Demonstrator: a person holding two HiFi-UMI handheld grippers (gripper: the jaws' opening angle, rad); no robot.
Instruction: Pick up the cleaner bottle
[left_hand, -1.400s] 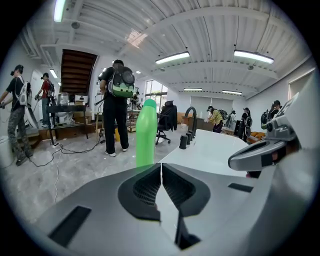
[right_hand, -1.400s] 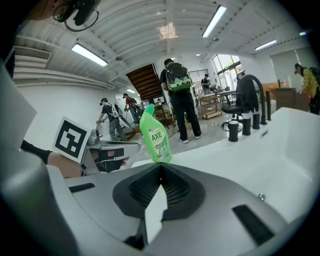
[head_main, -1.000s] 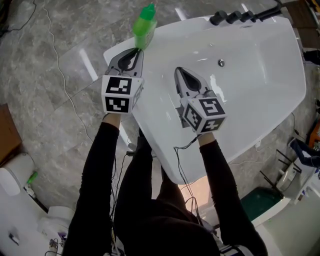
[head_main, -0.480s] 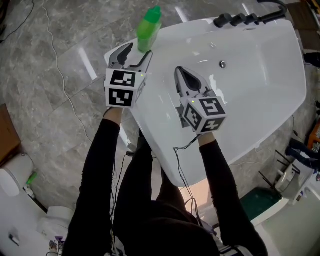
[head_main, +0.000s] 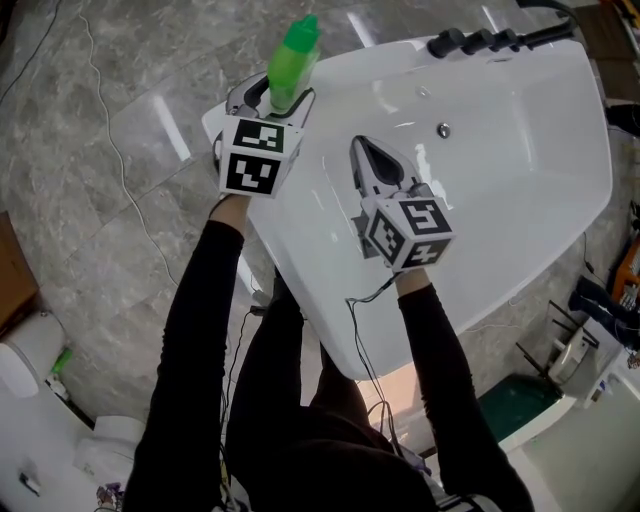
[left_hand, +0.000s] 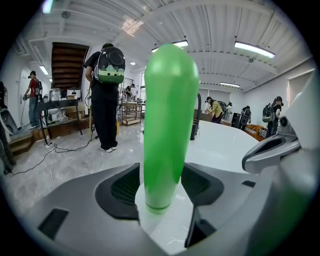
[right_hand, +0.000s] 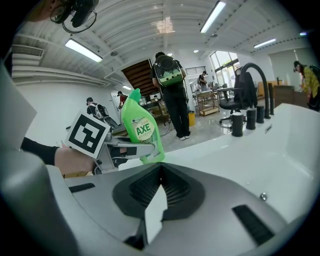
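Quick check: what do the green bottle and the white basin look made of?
The green bottle looks like plastic: a smooth, glossy, slightly translucent skin, with a printed label visible in the right gripper view. The white basin is probably glazed ceramic or acrylic. It has a hard gloss with sharp light reflections, but I can't tell which.

The lower part of the cleaner bottle (head_main: 297, 50) is hidden behind the left hand-held gripper (head_main: 272, 96).

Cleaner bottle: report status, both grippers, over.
Left gripper open, jaws just opening, straddling the cleaner bottle, not clamped. Right gripper shut, empty, over the white basin. Bottle upright on the rim, nothing in the way.
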